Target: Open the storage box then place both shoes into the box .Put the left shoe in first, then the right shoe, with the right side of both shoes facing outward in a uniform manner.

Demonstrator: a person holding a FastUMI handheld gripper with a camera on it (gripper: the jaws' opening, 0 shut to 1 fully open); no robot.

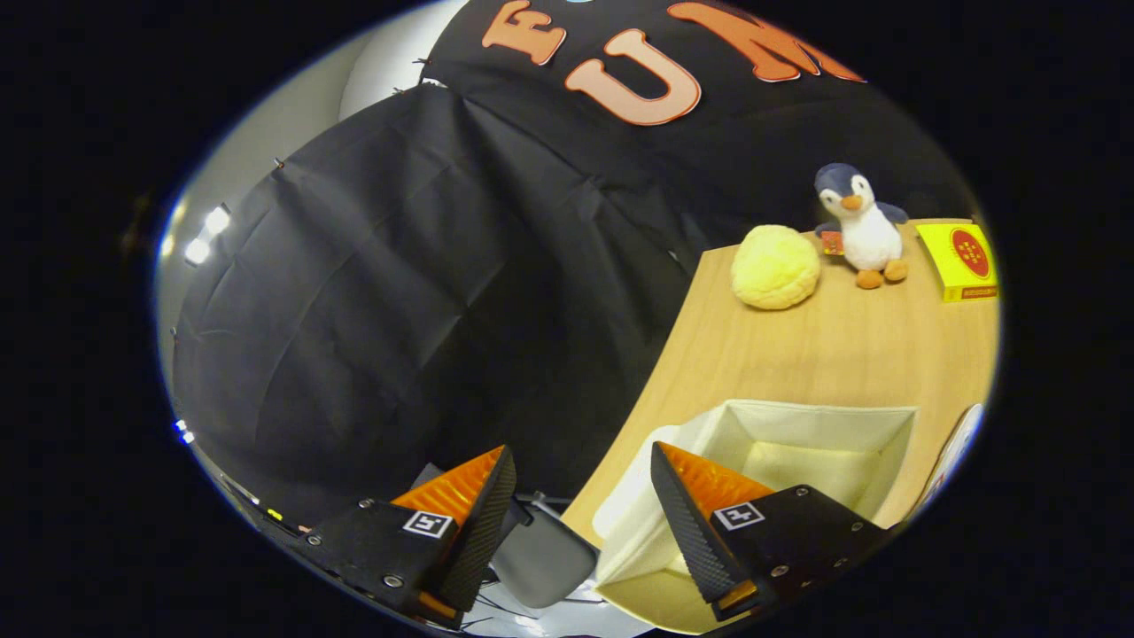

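**Mara:** Box first. The storage box (828,443) sits on the wooden table (797,354), near its edge, just ahead of one finger and partly hidden behind it. Its top is open and the pale inside looks bare, so by that measure the opening step seems done and no shoe is in yet.

**Teo:** And the shoes?

**Mara:** A thin pale curved edge (957,452) shows just beside the box on its far side; whether that is a shoe she cannot tell. So the left shoe has yet to be found and fetched.

**Teo:** What is the gripper (585,509) doing?

**Mara:** Its fingers stand wide apart with nothing between them. One hangs over the box's near corner, the other off the table edge, over a grey chair seat (545,558) below. That spread reads as readiness for a grasp rather than any hold.

**Teo:** Why is the box placed there?

**Mara:** Her guess: close to the edge and mouth up, so each shoe can be lowered straight in without reaching across the table.

**Teo:** Anything else on the table?

**Mara:** Beyond the box, well apart from it, a yellow plush ball (775,266), a toy penguin (859,226) standing upright next to it, and a yellow packet (961,261) farther along. They line the back, likely kept clear of the working area. Black cloth hangs behind.
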